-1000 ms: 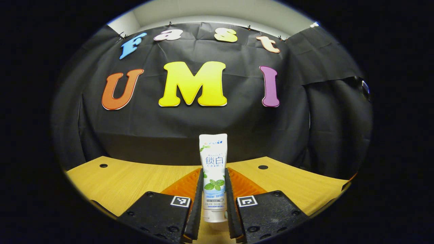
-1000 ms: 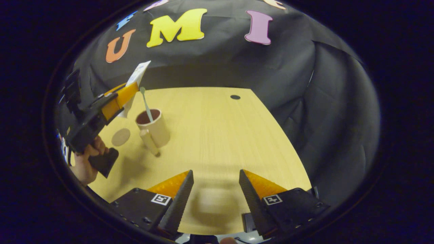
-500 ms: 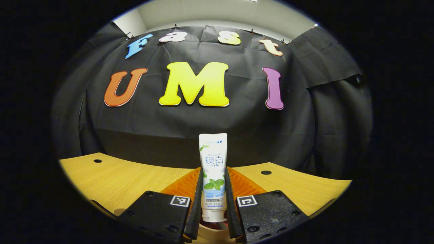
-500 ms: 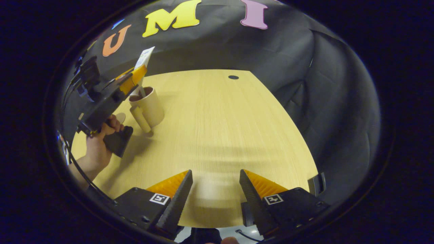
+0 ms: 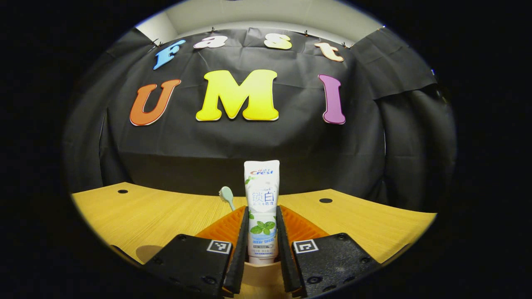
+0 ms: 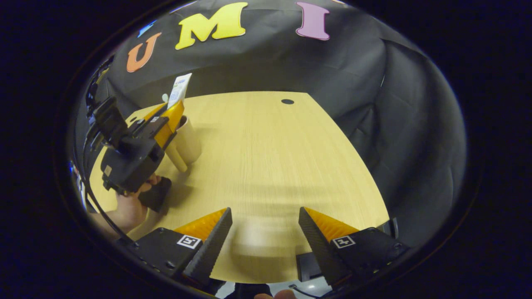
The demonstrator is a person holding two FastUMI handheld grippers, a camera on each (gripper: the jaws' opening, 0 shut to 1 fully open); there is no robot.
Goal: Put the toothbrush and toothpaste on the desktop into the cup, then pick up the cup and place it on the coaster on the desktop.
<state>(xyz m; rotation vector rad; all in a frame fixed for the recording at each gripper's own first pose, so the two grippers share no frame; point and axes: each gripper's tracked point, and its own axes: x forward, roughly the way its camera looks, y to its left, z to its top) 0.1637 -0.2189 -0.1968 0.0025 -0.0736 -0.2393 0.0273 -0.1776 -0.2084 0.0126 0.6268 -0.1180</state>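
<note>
Left tool: the left tool [image 5: 262, 232] has both fingers pressed on the toothpaste [image 5: 262, 203]. It holds the tube straight up, cap end down.
Left tool from far: in the right gripper view the left tool [image 6: 168, 120] sits at the left side, right over the cup [image 6: 189, 141]. It tips forward and down toward the cup.
Hand: a hand [image 6: 133, 203] grips the handle under the left tool. It is low, close to the table [image 6: 266, 166].
Right tool: the right tool [image 6: 264, 236] has its fingers wide apart, with nothing between them. It hangs above the near edge of the table, well apart from the cup.
Toothpaste: the white tube [image 6: 179, 89] sticks up above the left tool's fingers. Its cap end is just at the cup's rim [image 5: 259, 268]. I cannot tell if it touches the cup.
Toothbrush: the toothbrush [image 5: 226, 195] head pokes up just to the left of the tube. Its handle goes down behind the finger, so I cannot tell where it ends.
Cup: the cup is tan, with a handle on its near side. It stands on the table, on the left part.
Coaster: a round tan bit [image 5: 145, 252] lies flat on the table, beside the left tool. It looks like the coaster, but part of it is hidden.
Table: light wood, with small dark round holes [image 5: 325, 200] near the back.
Room: a black cloth wall [image 5: 291, 145] hangs behind the table and round the right side. A pale wall strip [image 5: 266, 14] shows above the cloth.
</note>
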